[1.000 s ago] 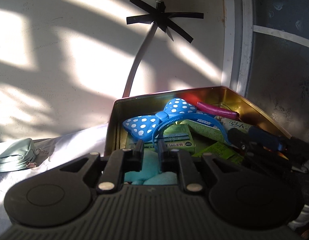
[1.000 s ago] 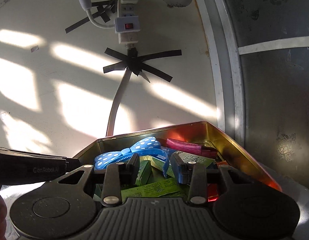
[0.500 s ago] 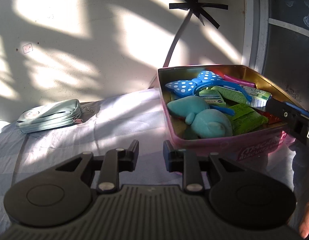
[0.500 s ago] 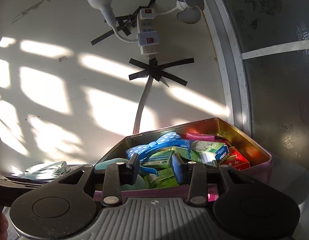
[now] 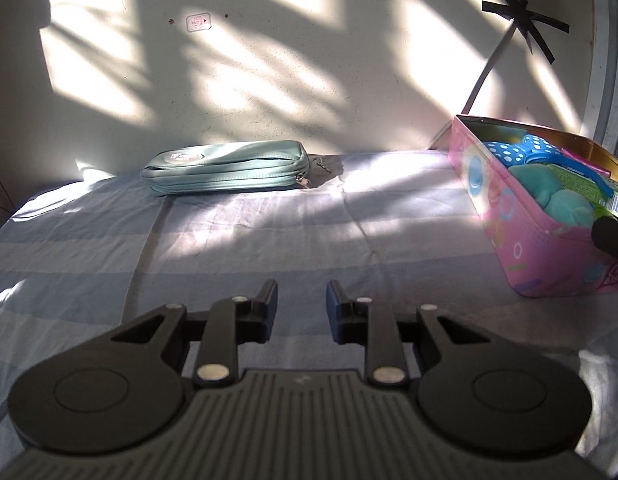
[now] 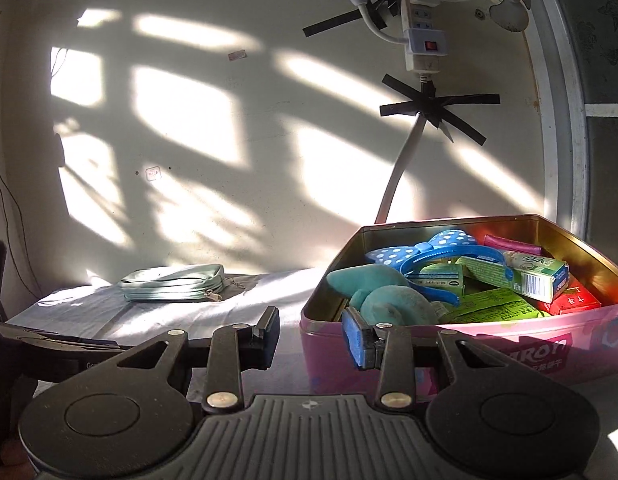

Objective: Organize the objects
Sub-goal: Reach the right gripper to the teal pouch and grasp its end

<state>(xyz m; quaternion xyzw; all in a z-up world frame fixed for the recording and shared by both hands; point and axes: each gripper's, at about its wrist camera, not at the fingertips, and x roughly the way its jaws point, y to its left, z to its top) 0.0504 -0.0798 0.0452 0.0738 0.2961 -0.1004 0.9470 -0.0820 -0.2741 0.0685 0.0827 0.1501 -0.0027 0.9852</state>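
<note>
A pink tin box stands on the right of the cloth-covered surface. It holds a blue polka-dot bow headband, a teal plush toy, green cartons and a red carton. A pale green zip pouch lies by the wall, left of the box. My left gripper is open and empty above the cloth. My right gripper is open and empty just in front of the box's near left corner.
A striped blue-grey cloth covers the surface. A power strip and cable are taped to the wall behind the box. A door frame stands at the right. The other gripper's body shows at left.
Both grippers have pulled back out of the box and opened wider. The left one swung left and now faces the pouch and bare cloth.
</note>
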